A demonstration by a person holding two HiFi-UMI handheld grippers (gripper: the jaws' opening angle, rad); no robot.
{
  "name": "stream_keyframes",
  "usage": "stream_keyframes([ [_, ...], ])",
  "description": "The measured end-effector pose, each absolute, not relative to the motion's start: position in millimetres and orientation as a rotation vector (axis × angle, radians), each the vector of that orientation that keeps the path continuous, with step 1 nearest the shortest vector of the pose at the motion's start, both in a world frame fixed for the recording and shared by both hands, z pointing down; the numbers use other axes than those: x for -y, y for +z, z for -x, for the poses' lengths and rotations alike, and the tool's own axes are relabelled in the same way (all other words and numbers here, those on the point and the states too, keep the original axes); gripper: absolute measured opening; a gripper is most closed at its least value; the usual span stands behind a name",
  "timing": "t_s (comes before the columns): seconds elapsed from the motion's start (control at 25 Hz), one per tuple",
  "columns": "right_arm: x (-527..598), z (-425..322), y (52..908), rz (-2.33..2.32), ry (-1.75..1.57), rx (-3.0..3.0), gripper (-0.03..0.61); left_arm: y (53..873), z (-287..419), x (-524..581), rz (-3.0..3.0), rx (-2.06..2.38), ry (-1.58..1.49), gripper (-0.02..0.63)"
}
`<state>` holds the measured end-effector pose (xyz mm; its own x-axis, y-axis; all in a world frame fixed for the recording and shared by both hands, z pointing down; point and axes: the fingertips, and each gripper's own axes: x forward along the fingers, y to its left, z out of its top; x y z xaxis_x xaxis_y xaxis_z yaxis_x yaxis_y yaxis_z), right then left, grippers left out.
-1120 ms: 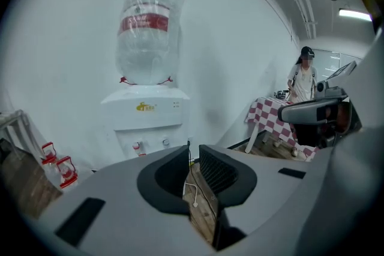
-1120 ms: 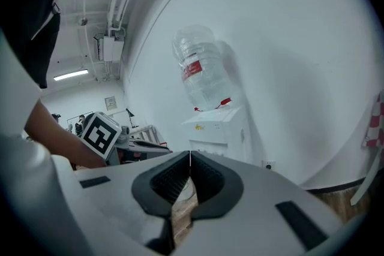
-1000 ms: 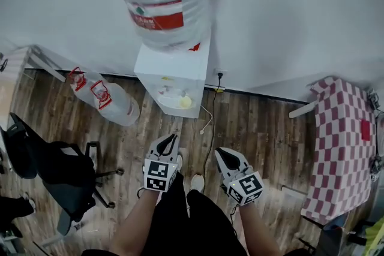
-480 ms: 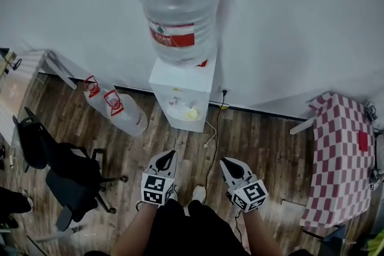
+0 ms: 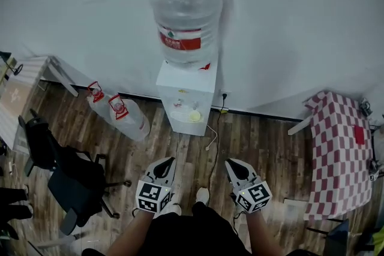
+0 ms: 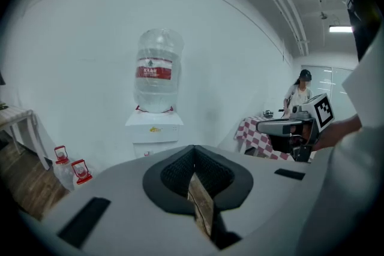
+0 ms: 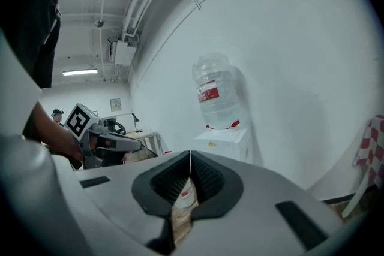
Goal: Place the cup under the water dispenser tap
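A white water dispenser stands against the wall with a large clear bottle on top. A small yellow cup sits in its recess below the taps. My left gripper and right gripper hover side by side over the wooden floor, well short of the dispenser. Both are shut and hold nothing. In the left gripper view the jaws meet at their tips, with the dispenser far beyond. In the right gripper view the jaws meet too, and the dispenser stands ahead to the right.
Two spare water bottles lie on the floor left of the dispenser. A black office chair stands at the left, a red-checked table at the right. A power cord runs across the floor. Another person stands far off.
The dispenser looks smaller and farther away as the view pulled back. Both grippers have drawn away from it and sit lower in the head view.
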<state>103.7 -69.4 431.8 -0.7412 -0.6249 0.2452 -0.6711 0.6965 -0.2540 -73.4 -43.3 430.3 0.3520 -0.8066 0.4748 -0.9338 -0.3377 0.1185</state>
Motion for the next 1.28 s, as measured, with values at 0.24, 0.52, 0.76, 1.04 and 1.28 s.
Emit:
stream_keyframes([
  [0.24,34,-93,414,-1.139,0.473,2.747,0.021,407,96,13,-2.322,1.532,0.416,0.014],
  [0.52,-20,-80,395,-1.218,0.462,2.727,0.021,405,127,-37,-2.33,1.495,0.369,0.014],
  [0.76,-70,-78,391,-1.324,0.467,2.705,0.021,405,136,-76,-2.383,1.445,0.349,0.014],
  [1.04,-95,-75,383,-1.347,0.417,2.691,0.021,394,135,-89,-2.428,1.449,0.368,0.014],
  [1.28,-75,-87,370,-1.324,0.392,2.735,0.021,381,128,-80,-2.406,1.505,0.317,0.014],
])
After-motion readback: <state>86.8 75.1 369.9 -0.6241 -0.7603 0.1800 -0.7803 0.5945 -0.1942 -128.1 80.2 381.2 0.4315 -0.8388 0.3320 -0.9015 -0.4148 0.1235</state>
